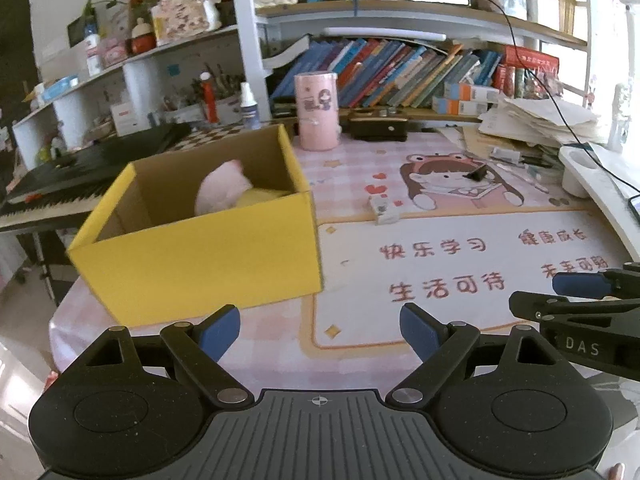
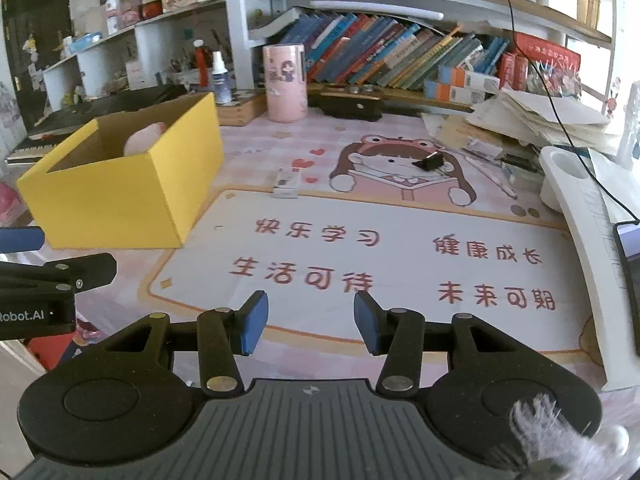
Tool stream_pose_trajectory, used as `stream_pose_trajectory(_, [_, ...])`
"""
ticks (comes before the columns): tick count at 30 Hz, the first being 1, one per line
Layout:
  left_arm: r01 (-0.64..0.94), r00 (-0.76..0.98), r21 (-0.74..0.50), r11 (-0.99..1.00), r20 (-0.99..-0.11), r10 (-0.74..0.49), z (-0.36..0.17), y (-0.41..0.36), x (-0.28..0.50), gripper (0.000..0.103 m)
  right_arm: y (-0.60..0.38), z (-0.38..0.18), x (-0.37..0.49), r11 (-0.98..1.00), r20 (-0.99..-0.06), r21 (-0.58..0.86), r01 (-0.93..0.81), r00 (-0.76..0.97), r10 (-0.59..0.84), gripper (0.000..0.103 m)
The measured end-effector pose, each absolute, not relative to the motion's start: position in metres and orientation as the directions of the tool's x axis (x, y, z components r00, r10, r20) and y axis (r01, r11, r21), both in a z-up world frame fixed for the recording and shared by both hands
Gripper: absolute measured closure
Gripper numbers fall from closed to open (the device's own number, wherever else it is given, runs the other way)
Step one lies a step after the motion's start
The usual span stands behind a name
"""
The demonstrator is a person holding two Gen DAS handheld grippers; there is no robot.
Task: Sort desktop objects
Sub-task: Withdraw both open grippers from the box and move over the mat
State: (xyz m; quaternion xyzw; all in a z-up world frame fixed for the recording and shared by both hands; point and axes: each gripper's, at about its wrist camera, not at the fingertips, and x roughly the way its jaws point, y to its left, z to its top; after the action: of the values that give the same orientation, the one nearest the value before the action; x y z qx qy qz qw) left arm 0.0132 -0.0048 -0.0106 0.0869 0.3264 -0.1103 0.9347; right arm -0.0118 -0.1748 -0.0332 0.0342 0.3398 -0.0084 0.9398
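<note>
A yellow cardboard box (image 1: 200,256) (image 2: 120,196) stands open on the left of the pink desk mat (image 1: 440,272) (image 2: 360,248), with a pink plush toy (image 1: 222,192) (image 2: 140,140) inside. A small white eraser (image 1: 382,208) (image 2: 287,182) lies on the mat right of the box. A black binder clip (image 1: 477,173) (image 2: 431,161) sits farther right on the cartoon girl print. My left gripper (image 1: 320,330) hangs open over the mat's near edge, just in front of the box, holding nothing. My right gripper (image 2: 311,322) is open over the mat's printed text, empty.
A pink cylindrical holder (image 1: 317,110) (image 2: 285,82) and a black case (image 1: 378,126) (image 2: 348,104) stand at the back before a row of books (image 2: 400,56). Piled papers (image 1: 540,120) and a white stand (image 2: 580,216) line the right side. A keyboard instrument (image 1: 60,184) sits left of the desk.
</note>
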Motion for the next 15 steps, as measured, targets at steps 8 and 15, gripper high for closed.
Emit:
stream_pose_trajectory(8, [0.278, 0.747, 0.083, 0.957, -0.645, -0.161, -0.014, -0.033, 0.035, 0.014, -0.205, -0.037, 0.011, 0.996, -0.662, 0.062, 0.057, 0.749, -0.002, 0.058])
stream_pose_trajectory(15, [0.271, 0.737, 0.073, 0.96, -0.657, -0.158, -0.018, -0.053, 0.058, 0.014, -0.224, -0.04, 0.035, 0.997, -0.675, 0.059, 0.053, 0.738, 0.001, 0.058])
